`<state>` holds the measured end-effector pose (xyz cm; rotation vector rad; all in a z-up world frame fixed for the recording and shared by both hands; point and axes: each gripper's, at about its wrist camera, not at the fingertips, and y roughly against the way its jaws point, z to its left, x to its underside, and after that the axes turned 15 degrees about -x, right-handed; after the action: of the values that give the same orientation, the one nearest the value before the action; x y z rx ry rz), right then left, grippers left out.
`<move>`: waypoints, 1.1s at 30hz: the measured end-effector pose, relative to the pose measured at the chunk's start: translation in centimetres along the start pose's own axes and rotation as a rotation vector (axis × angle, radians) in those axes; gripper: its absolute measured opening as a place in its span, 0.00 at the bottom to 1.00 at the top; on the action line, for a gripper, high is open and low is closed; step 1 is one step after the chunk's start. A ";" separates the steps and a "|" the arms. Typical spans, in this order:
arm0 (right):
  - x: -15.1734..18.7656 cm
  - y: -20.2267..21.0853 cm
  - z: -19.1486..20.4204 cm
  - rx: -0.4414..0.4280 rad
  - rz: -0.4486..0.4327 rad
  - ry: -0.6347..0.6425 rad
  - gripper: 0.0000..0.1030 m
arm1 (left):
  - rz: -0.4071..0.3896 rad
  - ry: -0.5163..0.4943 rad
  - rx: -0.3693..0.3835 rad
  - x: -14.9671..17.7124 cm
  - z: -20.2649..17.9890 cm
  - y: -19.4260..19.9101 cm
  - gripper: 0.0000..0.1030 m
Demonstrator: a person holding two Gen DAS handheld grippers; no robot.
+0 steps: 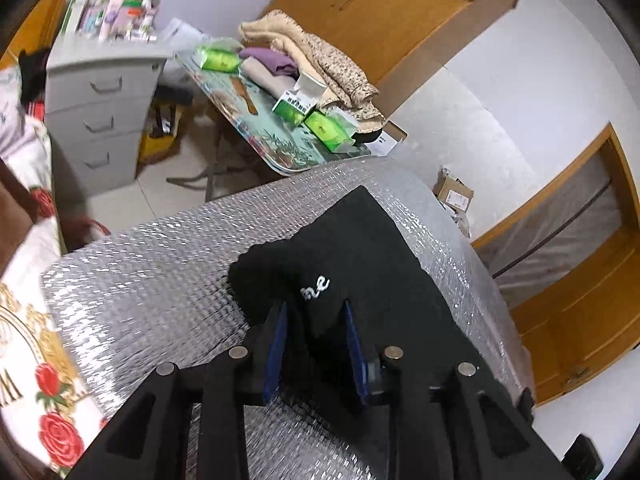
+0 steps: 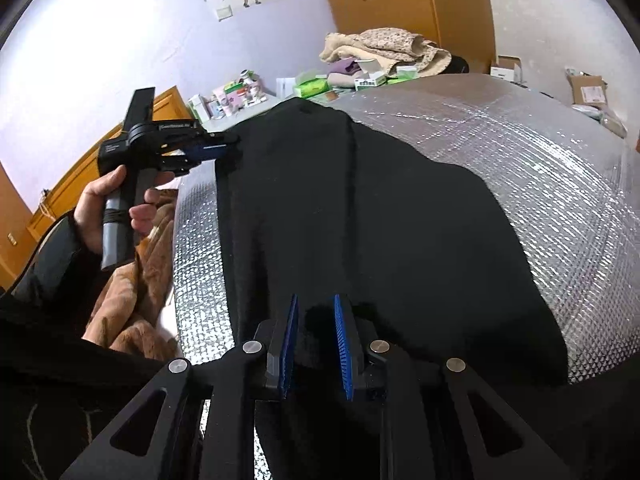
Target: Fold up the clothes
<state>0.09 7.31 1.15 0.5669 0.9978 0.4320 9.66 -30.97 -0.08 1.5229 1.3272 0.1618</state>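
Surface: silver quilted foil cover (image 2: pixel 520 168), black garment (image 2: pixel 360 208) spread across it.
Right gripper (image 2: pixel 316 320): clamped on the garment's near edge.
Left gripper (image 1: pixel 316 320): blue pads apart over cloth, gripping nothing.
Beyond: cluttered table (image 1: pixel 276 148), grey drawers (image 1: pixel 100 92).

The garment (image 2: pixel 360 220) lies spread on the foil-covered bench (image 2: pixel 540 168), reaching from its near edge towards the far one. The left tool (image 2: pixel 230 145) is at the garment's far left edge, the right tool (image 2: pixel 316 320) over its near hem. Beyond the bench stands a small table (image 1: pixel 280 152) carrying a heap of clothes (image 1: pixel 320 56) and boxes, with a drawer cabinet (image 1: pixel 100 92) to its left.
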 end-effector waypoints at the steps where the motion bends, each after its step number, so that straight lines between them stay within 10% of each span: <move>1: 0.0 0.1 -0.1 0.001 -0.002 -0.004 0.19 | 0.005 0.004 0.000 -0.1 0.0 -0.3 0.29; 6: 0.0 0.0 0.1 0.014 0.000 -0.016 0.19 | -0.035 0.005 0.036 -0.5 -0.5 1.5 0.05; 12: 0.1 -0.1 0.5 0.007 0.002 -0.007 0.19 | -0.109 -0.119 -0.058 -0.3 0.1 2.5 0.05; 16: 0.0 -0.9 0.6 0.015 0.025 -0.012 0.19 | 0.001 -0.085 -0.103 0.4 1.9 -0.1 0.08; 25: 0.2 -1.0 0.5 0.033 0.040 -0.020 0.19 | -0.215 -0.120 -0.200 0.3 -0.2 6.3 0.10; 33: 0.9 3.1 0.2 0.081 -0.069 -0.058 0.20 | -0.006 -0.455 0.079 7.3 -10.5 3.1 0.10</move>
<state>0.45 10.20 2.58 0.6127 0.9795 0.3138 7.30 -18.39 3.09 1.5090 0.9819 -0.2337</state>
